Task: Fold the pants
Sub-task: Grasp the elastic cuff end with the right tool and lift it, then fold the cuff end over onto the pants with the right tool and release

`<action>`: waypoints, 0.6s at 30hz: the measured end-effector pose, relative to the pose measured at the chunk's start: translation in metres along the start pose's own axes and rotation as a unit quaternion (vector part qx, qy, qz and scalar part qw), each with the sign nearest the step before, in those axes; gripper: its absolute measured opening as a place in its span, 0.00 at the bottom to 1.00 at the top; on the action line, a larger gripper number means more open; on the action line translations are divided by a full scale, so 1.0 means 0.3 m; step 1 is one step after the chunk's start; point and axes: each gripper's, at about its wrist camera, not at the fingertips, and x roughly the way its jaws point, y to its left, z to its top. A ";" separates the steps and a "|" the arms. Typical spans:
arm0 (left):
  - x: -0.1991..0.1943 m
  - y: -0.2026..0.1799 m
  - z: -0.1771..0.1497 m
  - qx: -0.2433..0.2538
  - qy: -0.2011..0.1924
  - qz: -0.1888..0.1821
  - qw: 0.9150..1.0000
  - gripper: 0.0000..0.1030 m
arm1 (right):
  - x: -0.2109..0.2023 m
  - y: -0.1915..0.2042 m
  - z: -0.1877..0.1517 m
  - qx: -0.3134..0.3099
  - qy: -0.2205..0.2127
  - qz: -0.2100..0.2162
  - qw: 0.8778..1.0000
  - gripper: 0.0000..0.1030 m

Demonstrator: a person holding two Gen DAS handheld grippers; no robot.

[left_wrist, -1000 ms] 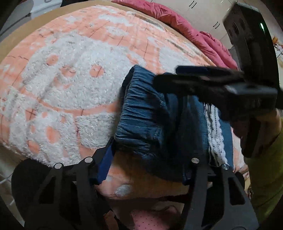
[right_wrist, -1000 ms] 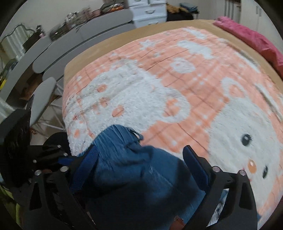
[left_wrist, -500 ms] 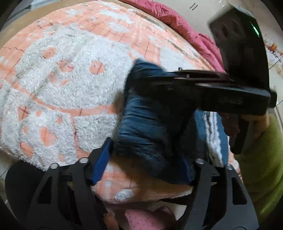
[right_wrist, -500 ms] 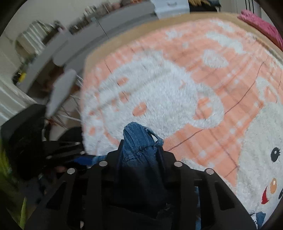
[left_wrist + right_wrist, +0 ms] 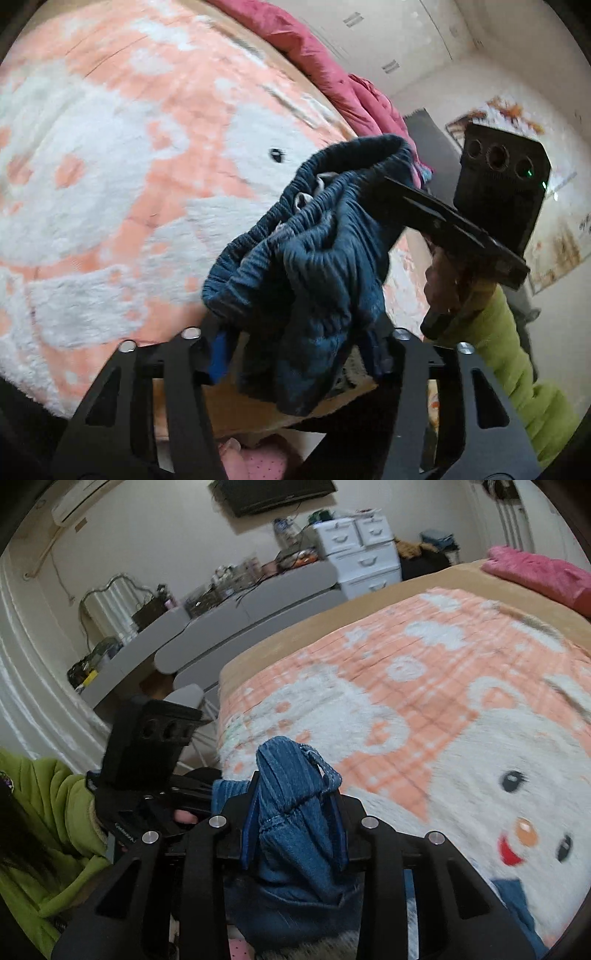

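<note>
The biggest change is this: the blue pants (image 5: 314,266) were lying on the bed (image 5: 424,709) a moment ago, and now I have them bunched up and lifted off the fuzzy pink and white blanket (image 5: 110,177). I think that means I am just starting. I picked them up by the stretchy waist so I can shake them out and lay them flat before I fold them. No fold is made yet.

My right fingers (image 5: 295,812) have just squeezed in, and now they are narrow. They pinch a thick clump of the waist, and the cloth sticks up between them and hangs down under them.

My left fingers (image 5: 299,343) have just closed in some too, and they are about half open. The other end of the waist sits between them, pressing on the blue pad on one side. The far side is hidden by cloth, but I think they hold it, because the pants hang from there.

The pants stretch from my left fingers across to my right fingers, up above the near edge of the bed.
</note>
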 end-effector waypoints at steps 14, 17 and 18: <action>0.249 -0.331 -0.052 0.113 0.029 0.092 0.989 0.43 | -0.298 -0.170 -0.263 0.051 -0.059 -0.032 0.996 0.32; 0.300 -0.356 -0.081 0.121 0.045 0.098 0.987 0.43 | -0.319 -0.206 -0.343 0.081 -0.062 -0.043 0.994 0.38; 0.313 -0.365 -0.093 0.128 0.046 0.103 0.985 0.43 | -0.326 -0.212 -0.360 0.087 -0.063 -0.047 0.993 0.47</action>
